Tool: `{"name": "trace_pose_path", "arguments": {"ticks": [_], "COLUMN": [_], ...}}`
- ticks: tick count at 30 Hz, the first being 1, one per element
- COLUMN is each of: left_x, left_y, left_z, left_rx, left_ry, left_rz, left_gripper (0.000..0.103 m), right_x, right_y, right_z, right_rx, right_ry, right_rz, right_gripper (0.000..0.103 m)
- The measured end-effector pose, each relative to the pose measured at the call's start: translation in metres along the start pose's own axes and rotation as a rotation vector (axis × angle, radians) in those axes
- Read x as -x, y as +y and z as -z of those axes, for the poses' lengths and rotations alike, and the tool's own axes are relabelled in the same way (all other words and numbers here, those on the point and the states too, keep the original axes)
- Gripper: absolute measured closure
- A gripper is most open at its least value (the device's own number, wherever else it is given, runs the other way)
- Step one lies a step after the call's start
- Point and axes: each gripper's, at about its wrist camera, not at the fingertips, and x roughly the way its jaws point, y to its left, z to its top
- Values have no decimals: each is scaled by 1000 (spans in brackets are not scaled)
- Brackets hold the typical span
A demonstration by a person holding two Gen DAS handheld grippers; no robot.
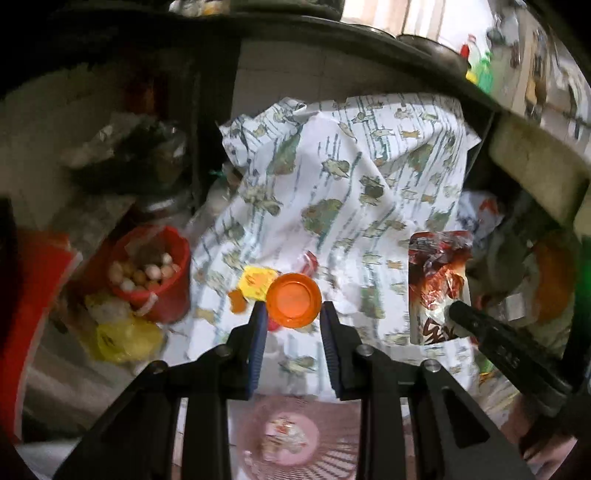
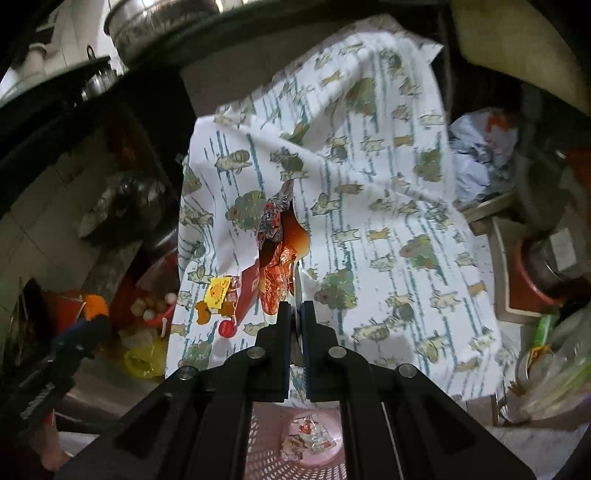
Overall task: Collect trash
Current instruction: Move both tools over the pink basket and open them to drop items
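Observation:
My left gripper [image 1: 293, 308] is shut on an orange plastic lid [image 1: 293, 300], held above the patterned cloth [image 1: 351, 177]. My right gripper [image 2: 296, 308] is shut on a red and silver snack wrapper [image 2: 277, 258], which hangs in front of the cloth; the wrapper also shows in the left wrist view [image 1: 437, 280]. On the cloth lie a yellow wrapper [image 2: 218, 291], orange scraps [image 2: 202, 312], a red packet [image 2: 249, 291] and a small red cap [image 2: 226, 328]. A pink perforated basket [image 2: 269, 435] with some wrappers in it sits below both grippers.
A red bucket [image 1: 155, 273] of small round items stands left of the cloth, with a yellow plastic bag [image 1: 125, 339] beside it. A dark shelf [image 1: 369, 33] with metal pots runs above. Cluttered bags and containers [image 2: 546, 354] crowd the right side.

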Motion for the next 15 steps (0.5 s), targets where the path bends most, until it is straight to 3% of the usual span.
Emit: {"name": "trace_pose_path", "arguments": {"ticks": [6, 15], "left_x": [-30, -103], "left_y": [9, 42], "left_z": [48, 123], "left_rx": [37, 83], "left_ry": [75, 282], "left_rz": [-28, 1], "left_gripper": [76, 76], "right_x": [12, -46], "right_y": [-19, -27], "right_z": [43, 116], "right_rx": [-45, 73], "right_ry": [29, 245], "right_rz": [23, 6], "right_gripper": [97, 97]}}
